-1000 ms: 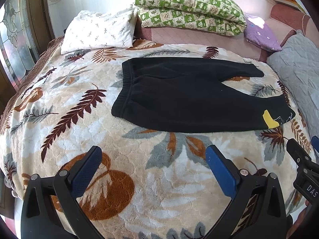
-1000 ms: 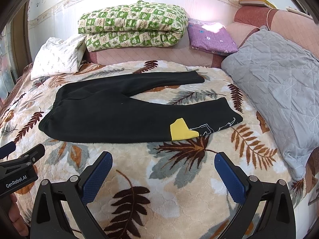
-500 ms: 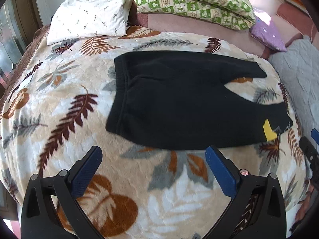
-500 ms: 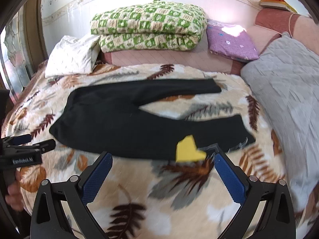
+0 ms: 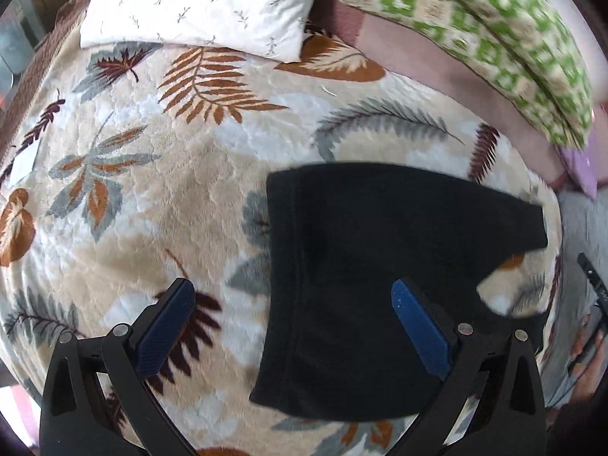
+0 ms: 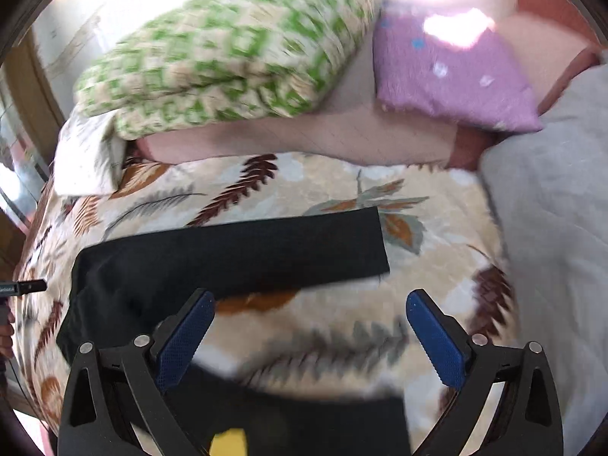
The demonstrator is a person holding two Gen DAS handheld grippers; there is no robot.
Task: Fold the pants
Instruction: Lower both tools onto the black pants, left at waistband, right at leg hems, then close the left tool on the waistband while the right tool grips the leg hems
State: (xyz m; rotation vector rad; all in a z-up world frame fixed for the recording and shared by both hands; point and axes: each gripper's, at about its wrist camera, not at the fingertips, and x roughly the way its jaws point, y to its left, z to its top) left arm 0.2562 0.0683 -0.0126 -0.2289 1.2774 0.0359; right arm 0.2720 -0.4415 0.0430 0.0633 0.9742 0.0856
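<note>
Motion-blurred green checked quilt; black pants' near leg cut off by the bottom edge.

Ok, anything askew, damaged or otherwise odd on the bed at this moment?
Nothing stands out. The black pants lie flat and unfolded on the leaf-print blanket, legs splayed apart. The left gripper and right gripper are open, holding nothing. Motion blur hides fine detail.

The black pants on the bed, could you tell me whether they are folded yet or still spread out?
Spread out: the black pants lie flat, with leaf-print blanket showing between the two legs.
</note>
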